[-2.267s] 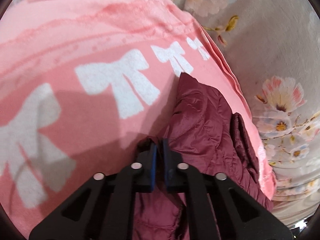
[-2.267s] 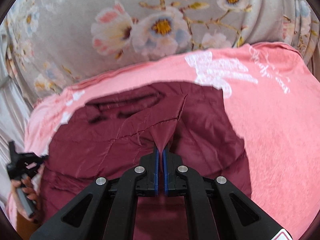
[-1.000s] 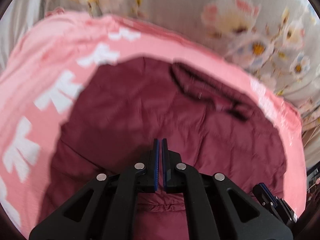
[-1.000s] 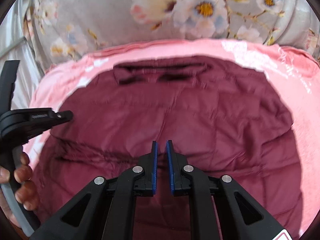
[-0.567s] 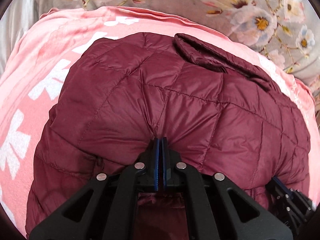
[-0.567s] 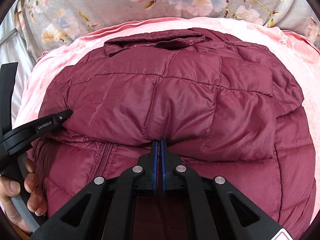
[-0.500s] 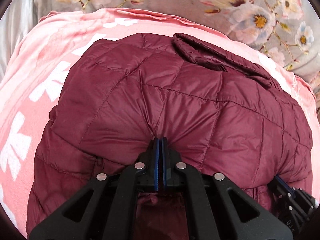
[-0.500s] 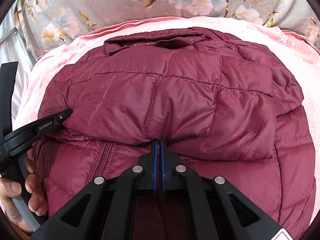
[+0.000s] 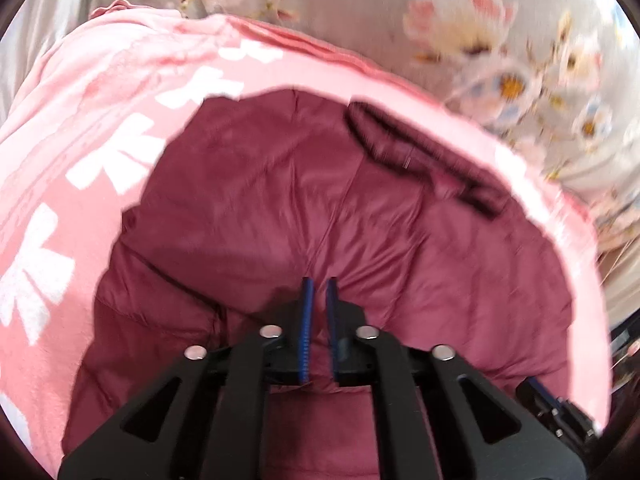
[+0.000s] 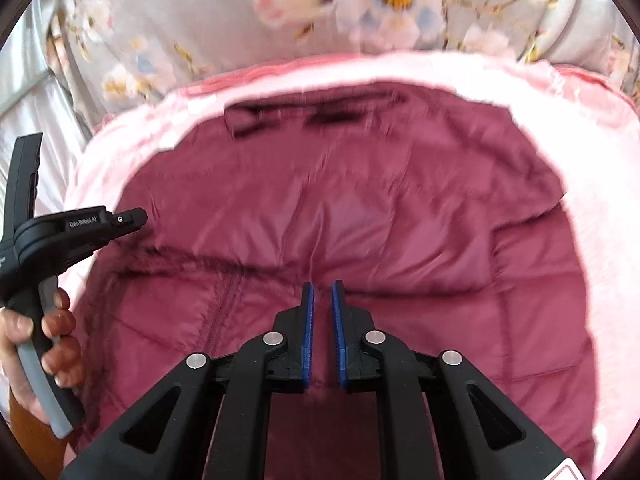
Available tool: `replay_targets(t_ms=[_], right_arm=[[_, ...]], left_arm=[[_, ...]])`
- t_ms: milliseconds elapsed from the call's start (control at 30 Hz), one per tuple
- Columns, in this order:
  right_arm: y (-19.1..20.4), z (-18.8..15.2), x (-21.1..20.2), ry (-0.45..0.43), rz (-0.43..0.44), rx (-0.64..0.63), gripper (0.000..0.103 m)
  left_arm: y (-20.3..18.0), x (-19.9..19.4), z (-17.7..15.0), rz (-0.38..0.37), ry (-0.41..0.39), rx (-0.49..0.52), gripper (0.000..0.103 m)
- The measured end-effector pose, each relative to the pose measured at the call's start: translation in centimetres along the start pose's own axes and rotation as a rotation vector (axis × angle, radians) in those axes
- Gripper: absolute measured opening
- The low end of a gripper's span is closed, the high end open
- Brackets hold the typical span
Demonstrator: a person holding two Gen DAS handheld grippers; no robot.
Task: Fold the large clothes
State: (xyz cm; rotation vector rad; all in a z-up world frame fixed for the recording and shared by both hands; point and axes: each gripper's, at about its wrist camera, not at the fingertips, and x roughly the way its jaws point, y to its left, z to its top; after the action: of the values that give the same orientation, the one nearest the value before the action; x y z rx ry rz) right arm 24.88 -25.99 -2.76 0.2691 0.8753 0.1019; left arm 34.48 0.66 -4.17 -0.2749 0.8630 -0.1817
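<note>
We are well into the fold. The jacket [image 9: 320, 208] lies on the pink blanket [image 9: 80, 128], which covers a bed with a floral sheet [image 10: 280, 32]. Its lower part now lies doubled up over the body, so a thick folded edge crosses the near side in both wrist views, and the collar [image 10: 312, 114] sits at the far end, close to the blanket's edge. A zip [image 10: 224, 300] shows on the layer under the fold, near our left side.

Our left gripper [image 9: 319, 282] has just been opening: its jaws stand a narrow gap apart, right at the folded edge, and the pads no longer press the fabric. Our right gripper [image 10: 321, 286] has just been opening too, with the same small gap and nothing pinched between the pads; the jacket lies under and ahead of its tips. Both pictures are blurred, so we cannot tell whether the tips touch the cloth. In the right wrist view the left hand [image 10: 36, 340] grips its handle just beside the jacket's left edge.

As we judge it, one crosswise fold is laid and released. What is left seems to be tidying: the bundle looks puffy and wide, so another fold across it, or a press to flatten it, may be needed. We cannot see the sleeves, so we cannot say they are tucked in.
</note>
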Motion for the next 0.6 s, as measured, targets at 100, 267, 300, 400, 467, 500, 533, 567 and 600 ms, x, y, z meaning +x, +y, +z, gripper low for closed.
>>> replay_targets(t_ms=[100, 267, 300, 400, 467, 500, 533, 567, 600], right_arm=[[-1.1, 2.7, -1.3, -0.059, 0.027, 0.049, 0.038], [-3.3, 6.1, -1.0, -0.107, 0.141, 0.184, 0.042], [-3.9, 6.8, -0.4, -0.108, 0.175, 0.229, 0.042], [-5.1, 8.4, 2.1, -0.094, 0.252, 0.345, 0.045], [-5.8, 9.6, 4.3, -0.071, 0.277, 0.415, 0.046], [-5.9, 9.8, 5.0, -0.066, 0.283, 0.433, 0.046], [-6.1, 10.4, 6.1, -0.056, 0.291, 0.454, 0.046], [-6.2, 10.7, 6.8, -0.049, 0.292, 0.465, 0.046], [-6.1, 11.3, 7.7, -0.041, 0.289, 0.476, 0.046]], left_arm=[[-0.8, -1.6, 2.5, -0.079, -0.036, -0.055, 0.034], [-2.2, -1.0, 6.2, -0.201, -0.051, -0.167, 0.049], [-2.3, -0.5, 6.6, -0.213, -0.040, -0.189, 0.050], [-2.2, 2.9, 8.1, -0.283, 0.041, -0.294, 0.050], [-1.8, 5.3, 8.3, -0.309, 0.099, -0.359, 0.050], [-1.7, 6.4, 8.2, -0.305, 0.116, -0.388, 0.050], [-1.5, 7.6, 8.4, -0.303, 0.130, -0.413, 0.050], [-1.4, 8.3, 8.4, -0.302, 0.133, -0.426, 0.050], [-1.3, 9.0, 8.5, -0.306, 0.133, -0.439, 0.050]])
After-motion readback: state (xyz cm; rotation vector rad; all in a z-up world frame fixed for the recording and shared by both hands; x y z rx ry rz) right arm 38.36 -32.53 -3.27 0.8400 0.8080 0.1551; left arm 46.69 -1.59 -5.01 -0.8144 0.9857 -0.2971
